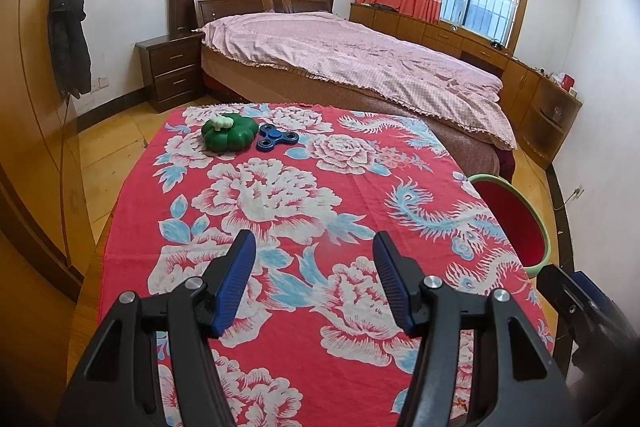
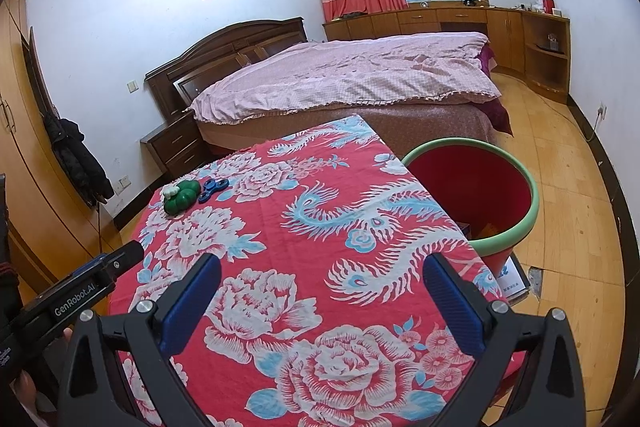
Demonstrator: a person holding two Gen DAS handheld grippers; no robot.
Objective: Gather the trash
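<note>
both sets of fingers are spread apart with nothing between them. left gripper point(image 1: 315, 251) hovers over the near end of the surface point(image 1: 352, 187), blue pads facing each other across a wide gap, only the red floral cloth point(image 1: 280, 199) showing in between. right gripper point(image 2: 322, 273) is the same: wide gap, pads clear of everything, cloth below.

task things sit at the far left corner of the surface: a green pumpkin-shaped toy point(image 1: 229, 133) with a white stem, and a blue fidget spinner point(image 1: 279, 137) just beside it on its right, close enough that i can't tell if they touch. both lie flat on the cloth, well away from either gripper. same pair shows in the right wrist view, toy point(image 2: 182, 198) and spinner point(image 2: 212, 188), far left of the cloth.

red bin point(image 2: 472, 187) with a pale green rim stands on the floor right against the right edge of the surface, mouth open upward. something lies at the bottom of it, too small to identify.

left gripper's body shows at the left edge of the right wrist view, a hand point(image 2: 28, 387) partly visible under it.

behind the surface: bed point(image 1: 360, 63) with a pink checked cover, dark nightstand point(image 1: 172, 71) on its left.
</note>
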